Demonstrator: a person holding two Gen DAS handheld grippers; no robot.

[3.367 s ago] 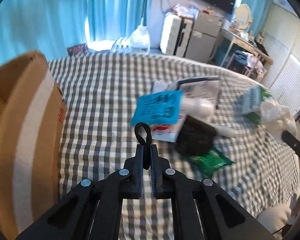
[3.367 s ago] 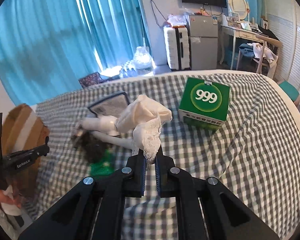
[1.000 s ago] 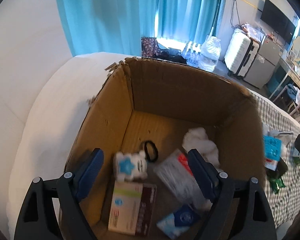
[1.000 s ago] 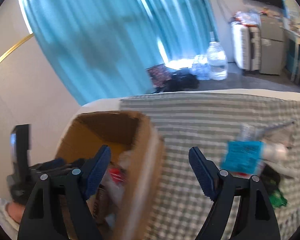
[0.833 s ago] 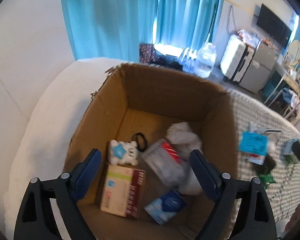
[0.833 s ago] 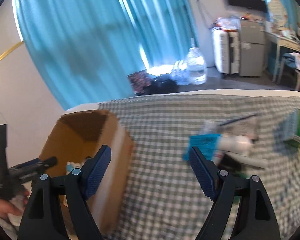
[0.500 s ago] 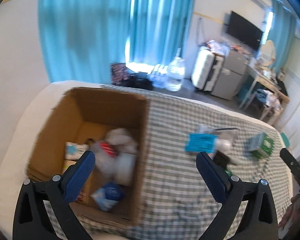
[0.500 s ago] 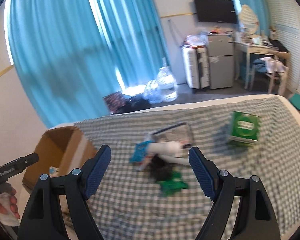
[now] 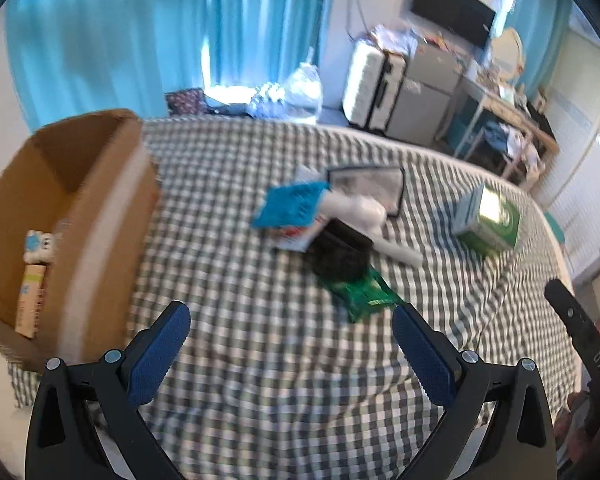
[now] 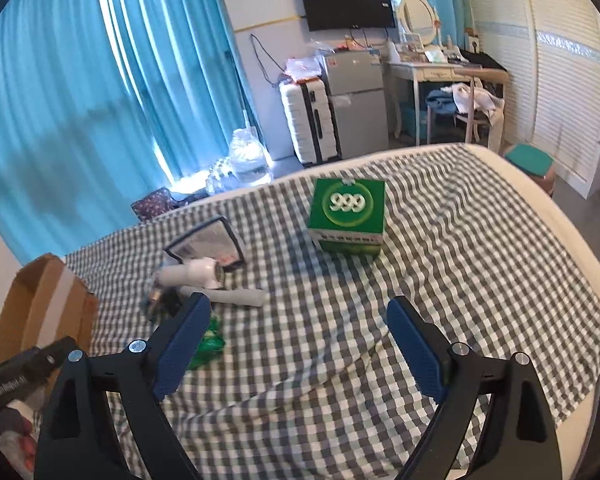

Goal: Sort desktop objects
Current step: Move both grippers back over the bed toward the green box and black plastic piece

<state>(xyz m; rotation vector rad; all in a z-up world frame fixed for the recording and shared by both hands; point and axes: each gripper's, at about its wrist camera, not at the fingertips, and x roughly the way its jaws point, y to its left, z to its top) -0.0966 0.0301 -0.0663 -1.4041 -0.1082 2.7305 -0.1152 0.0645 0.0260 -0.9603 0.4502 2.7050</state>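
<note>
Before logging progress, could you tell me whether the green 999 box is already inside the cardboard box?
No, the green 999 box sits on the checked cloth, apart from the cardboard box.

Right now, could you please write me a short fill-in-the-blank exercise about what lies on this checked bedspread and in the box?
1. The green square carton printed with 999 stands ____ from the pile of other items.
2. The brown cardboard box sits at the ____ edge of the left wrist view.
3. The small white toy with a blue star lies ____ the cardboard box.
4. The crumpled green foil packet lies on the ____ bedspread.

Missing words: apart; left; inside; checked
</note>
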